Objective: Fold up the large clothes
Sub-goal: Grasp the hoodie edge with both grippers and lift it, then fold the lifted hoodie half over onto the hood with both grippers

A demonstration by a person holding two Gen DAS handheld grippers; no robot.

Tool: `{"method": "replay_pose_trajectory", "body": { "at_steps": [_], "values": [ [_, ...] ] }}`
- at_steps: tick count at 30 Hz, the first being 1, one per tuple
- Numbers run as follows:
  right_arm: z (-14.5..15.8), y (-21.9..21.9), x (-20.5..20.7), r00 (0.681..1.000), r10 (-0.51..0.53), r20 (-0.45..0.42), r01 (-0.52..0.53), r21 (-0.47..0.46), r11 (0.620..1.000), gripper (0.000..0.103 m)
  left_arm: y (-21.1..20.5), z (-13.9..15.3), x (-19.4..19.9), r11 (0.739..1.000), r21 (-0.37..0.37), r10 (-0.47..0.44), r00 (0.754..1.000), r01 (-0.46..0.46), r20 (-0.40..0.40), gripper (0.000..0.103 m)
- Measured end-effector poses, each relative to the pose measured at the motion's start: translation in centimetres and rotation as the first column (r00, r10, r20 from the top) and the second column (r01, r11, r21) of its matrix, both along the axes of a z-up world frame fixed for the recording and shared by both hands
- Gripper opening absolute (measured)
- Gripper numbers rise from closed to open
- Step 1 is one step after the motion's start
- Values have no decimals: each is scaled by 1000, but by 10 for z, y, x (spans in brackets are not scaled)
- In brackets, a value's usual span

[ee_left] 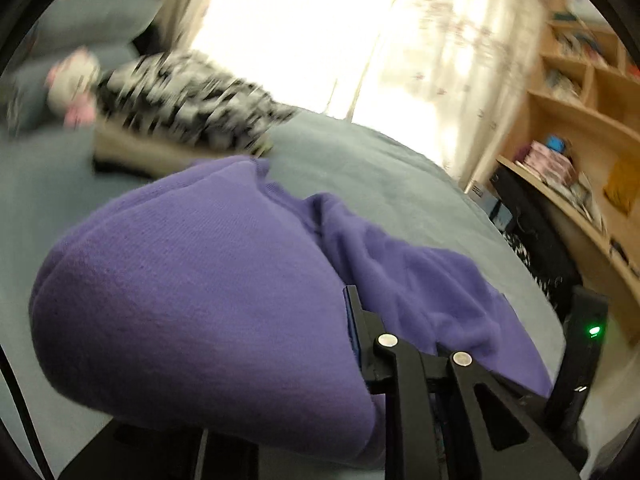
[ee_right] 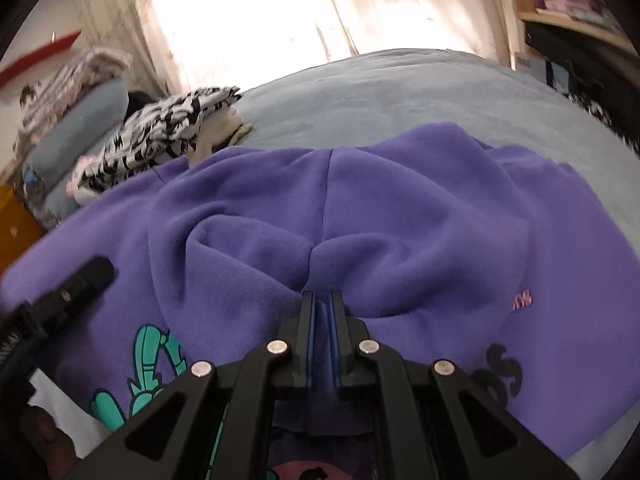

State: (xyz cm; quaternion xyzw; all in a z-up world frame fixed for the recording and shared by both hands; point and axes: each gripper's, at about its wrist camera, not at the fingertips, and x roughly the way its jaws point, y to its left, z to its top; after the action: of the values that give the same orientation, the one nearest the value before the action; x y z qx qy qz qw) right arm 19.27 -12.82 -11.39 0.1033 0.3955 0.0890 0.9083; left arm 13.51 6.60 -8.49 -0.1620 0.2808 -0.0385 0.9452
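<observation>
On the grey bed (ee_right: 360,92) lies a purple hoodie (ee_right: 400,208), spread across the cover with its hood bunched up in the middle and printed shapes, teal and black, showing on the cloth nearest the camera. The right gripper (ee_right: 322,300) points down at a slant into the hood; its two black fingers with blue pads stand almost together and pinch a ridge of the purple fabric, which puckers into folds that run out from the fingertips. In the right wrist view a second black tool, the left gripper (ee_right: 76,280), reaches in from the lower left edge over the hoodie, blurred.

From the left wrist view, the hoodie (ee_left: 192,280) fills the lower half: a thick rounded fold of it hangs over the left finger and hides most of it. The right finger (ee_left: 356,312) of the left gripper (ee_left: 348,320) shows its dark edge and a strip of blue pad pressed against the cloth. The jaws stand narrow, clamped on that fold, and the tool is rolled so that the bed looks tilted.

Beyond the hoodie, toward the head of the bed, sits a black-and-white patterned garment (ee_right: 168,128), folded, beside a grey pillow (ee_right: 80,120). Pale curtains (ee_right: 248,20) glow with daylight behind the bed. Wooden shelves (ee_left: 580,128) with boxes and books stand at the right.
</observation>
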Motion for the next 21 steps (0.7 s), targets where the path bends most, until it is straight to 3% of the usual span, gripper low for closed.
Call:
{"method": "replay_pose_trajectory", "body": {
  "at_steps": [4,7,12,14,16,19,21],
  "values": [
    [-7,-21,-4,1000,-26,-7,26,144,989,6,-42,31,-3,985,146,-99,993,88,70,17],
    [-16,-38,-7,999,-48,-23,53,281,958,6,-72,46,-2,962,224,-180,979,155,96,17],
    [-33,-65,-13,996,-64,-61,86,471,878,5,-136,55,1,877,405,-320,943,260,88,17],
    [-35,-70,-15,995,-62,-74,91,500,861,5,-158,54,4,838,460,-359,931,292,62,17],
    [-34,-76,-20,994,-57,-93,97,521,848,6,-173,53,7,817,478,-389,920,324,41,17],
    [-25,-90,-31,991,-26,-129,89,514,853,6,-193,52,12,786,481,-441,898,389,-5,17],
    [-16,-106,-41,987,-47,-151,113,467,877,6,-207,49,18,773,475,-460,887,421,-36,17]
  ]
}}
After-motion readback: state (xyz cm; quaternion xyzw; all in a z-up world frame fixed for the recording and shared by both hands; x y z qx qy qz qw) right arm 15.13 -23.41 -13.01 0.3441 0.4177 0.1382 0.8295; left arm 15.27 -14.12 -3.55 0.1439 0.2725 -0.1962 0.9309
